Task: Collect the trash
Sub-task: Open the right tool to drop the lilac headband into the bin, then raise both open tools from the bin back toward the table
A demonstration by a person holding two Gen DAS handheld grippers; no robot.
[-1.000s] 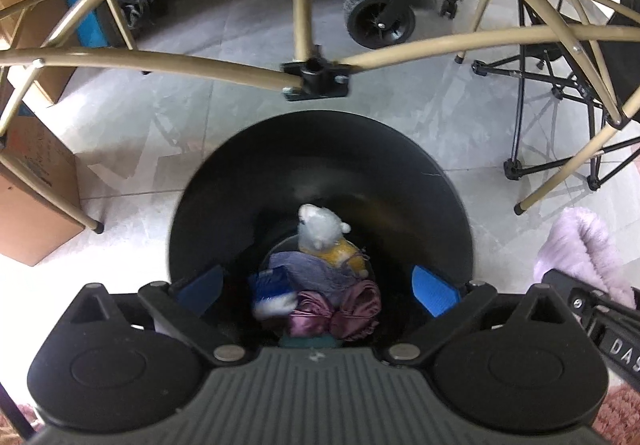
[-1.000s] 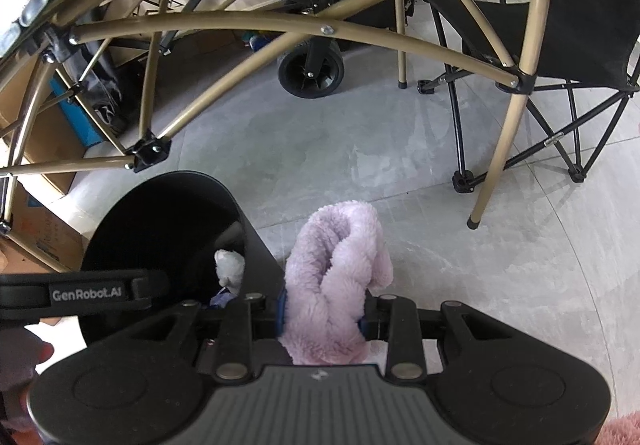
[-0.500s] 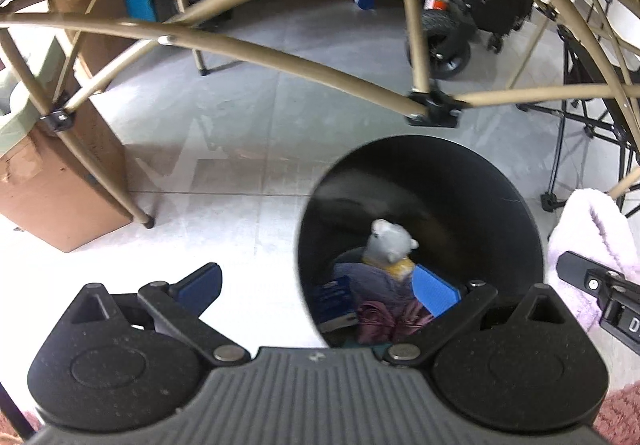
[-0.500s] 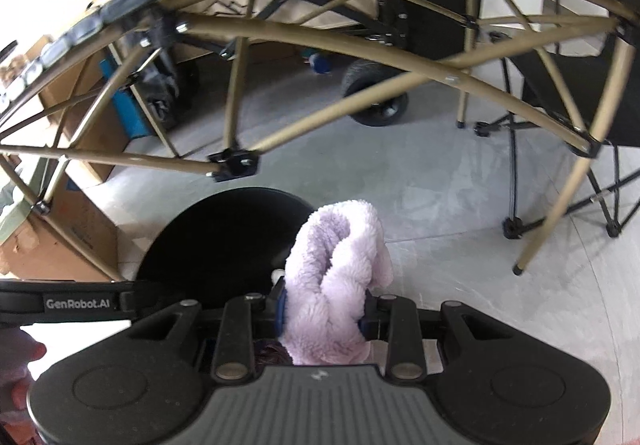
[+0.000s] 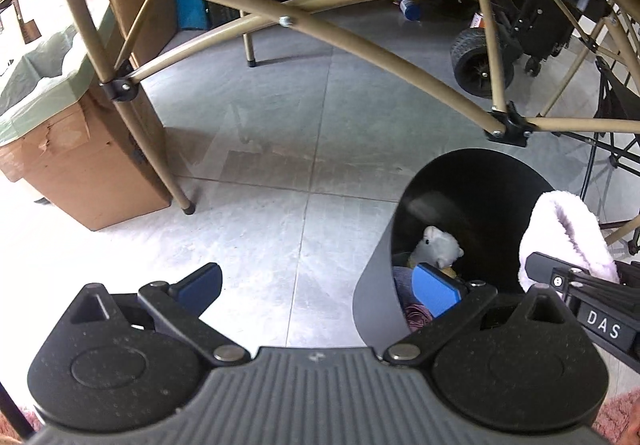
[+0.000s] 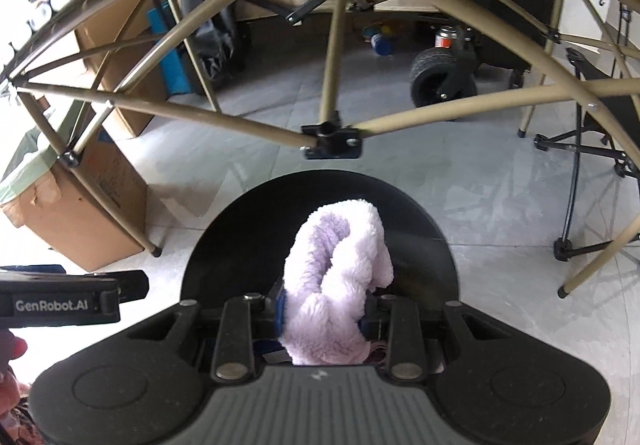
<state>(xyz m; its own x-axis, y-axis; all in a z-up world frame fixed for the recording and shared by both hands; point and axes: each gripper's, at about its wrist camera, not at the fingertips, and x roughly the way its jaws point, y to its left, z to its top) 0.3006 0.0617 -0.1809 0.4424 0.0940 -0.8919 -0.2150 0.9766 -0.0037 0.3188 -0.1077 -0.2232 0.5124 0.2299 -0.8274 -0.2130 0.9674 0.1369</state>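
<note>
A black round trash bin (image 5: 472, 197) stands on the grey floor; it fills the middle of the right wrist view (image 6: 248, 229). Inside lie a small grey plush toy (image 5: 438, 245) and crumpled blue and purple items. My right gripper (image 6: 322, 315) is shut on a fluffy lilac cloth (image 6: 340, 269) and holds it over the bin's mouth; the cloth also shows in the left wrist view (image 5: 568, 233). My left gripper (image 5: 318, 285) is open and empty, left of the bin, its right finger over the bin's rim.
Tan folding-frame bars (image 5: 320, 29) arch overhead in both views. A cardboard box (image 5: 88, 157) stands at the left. A black-wheeled cart (image 5: 480, 61) and a black folding stand (image 6: 580, 181) are at the right.
My left gripper has moved left, off the bin and over bare floor. My right gripper has carried the lilac cloth left until it hangs over the bin's opening.
</note>
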